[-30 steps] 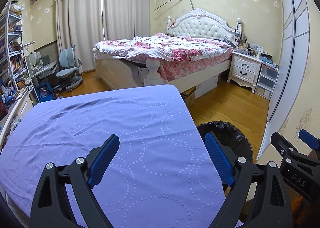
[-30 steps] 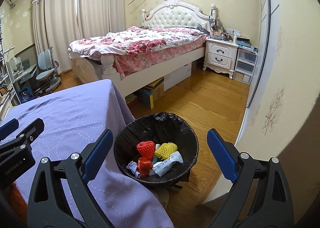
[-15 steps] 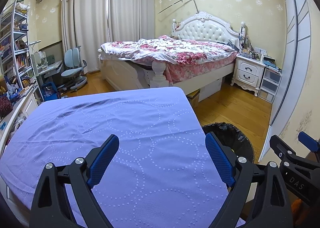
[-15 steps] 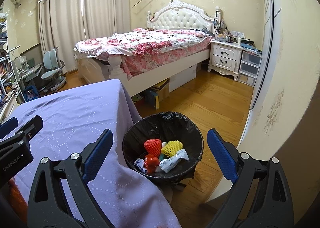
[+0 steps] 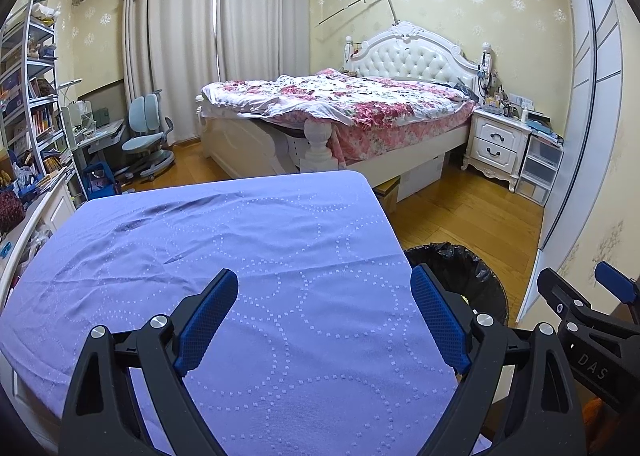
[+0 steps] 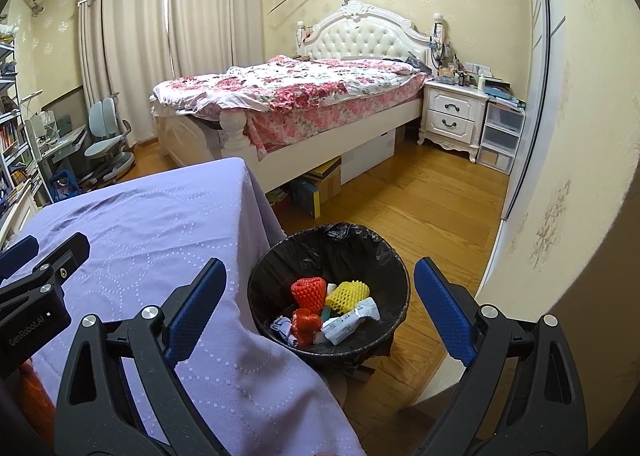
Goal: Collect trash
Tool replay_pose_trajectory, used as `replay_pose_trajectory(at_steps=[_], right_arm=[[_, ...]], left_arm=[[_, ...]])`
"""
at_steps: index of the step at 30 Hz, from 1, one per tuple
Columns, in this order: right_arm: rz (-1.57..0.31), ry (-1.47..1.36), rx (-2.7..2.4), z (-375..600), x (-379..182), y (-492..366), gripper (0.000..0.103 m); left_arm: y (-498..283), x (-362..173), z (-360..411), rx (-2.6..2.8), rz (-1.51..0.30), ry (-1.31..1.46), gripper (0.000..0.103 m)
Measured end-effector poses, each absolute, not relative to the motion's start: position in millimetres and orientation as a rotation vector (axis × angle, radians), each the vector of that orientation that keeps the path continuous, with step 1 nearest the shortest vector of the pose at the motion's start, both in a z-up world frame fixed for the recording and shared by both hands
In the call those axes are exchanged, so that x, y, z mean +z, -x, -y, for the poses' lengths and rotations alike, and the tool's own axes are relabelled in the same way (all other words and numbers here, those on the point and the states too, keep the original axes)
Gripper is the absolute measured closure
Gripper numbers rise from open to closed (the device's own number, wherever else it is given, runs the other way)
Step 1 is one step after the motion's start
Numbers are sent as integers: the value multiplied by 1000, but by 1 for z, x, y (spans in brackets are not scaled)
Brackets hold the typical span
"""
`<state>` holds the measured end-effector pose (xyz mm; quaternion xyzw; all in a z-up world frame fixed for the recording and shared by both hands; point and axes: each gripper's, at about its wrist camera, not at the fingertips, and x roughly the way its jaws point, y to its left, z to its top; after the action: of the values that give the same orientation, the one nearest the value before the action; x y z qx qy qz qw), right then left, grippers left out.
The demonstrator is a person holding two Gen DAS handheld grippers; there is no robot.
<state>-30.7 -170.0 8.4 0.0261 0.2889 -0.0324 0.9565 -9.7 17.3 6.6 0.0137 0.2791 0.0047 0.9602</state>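
Right wrist view only: interior of round black-lined trash bin on wooden floor just beside purple dotted tablecloth, holding red foam net, yellow foam net lying with long axis left-right, and white printed wrapper angled up to the right. Left wrist view: bin rim alone, contents hidden. Left gripper and right gripper both spread wide, holding nothing. Versus a second ago: both views raised, bin lower in frame.
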Motion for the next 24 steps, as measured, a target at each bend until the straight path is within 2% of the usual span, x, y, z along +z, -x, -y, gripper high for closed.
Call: replay_pose_trajectory(at_steps=[24], right_arm=[[-586, -52, -68, 167, 8, 29, 10]], left_arm=[[14, 5, -19, 9, -570, -24, 15]])
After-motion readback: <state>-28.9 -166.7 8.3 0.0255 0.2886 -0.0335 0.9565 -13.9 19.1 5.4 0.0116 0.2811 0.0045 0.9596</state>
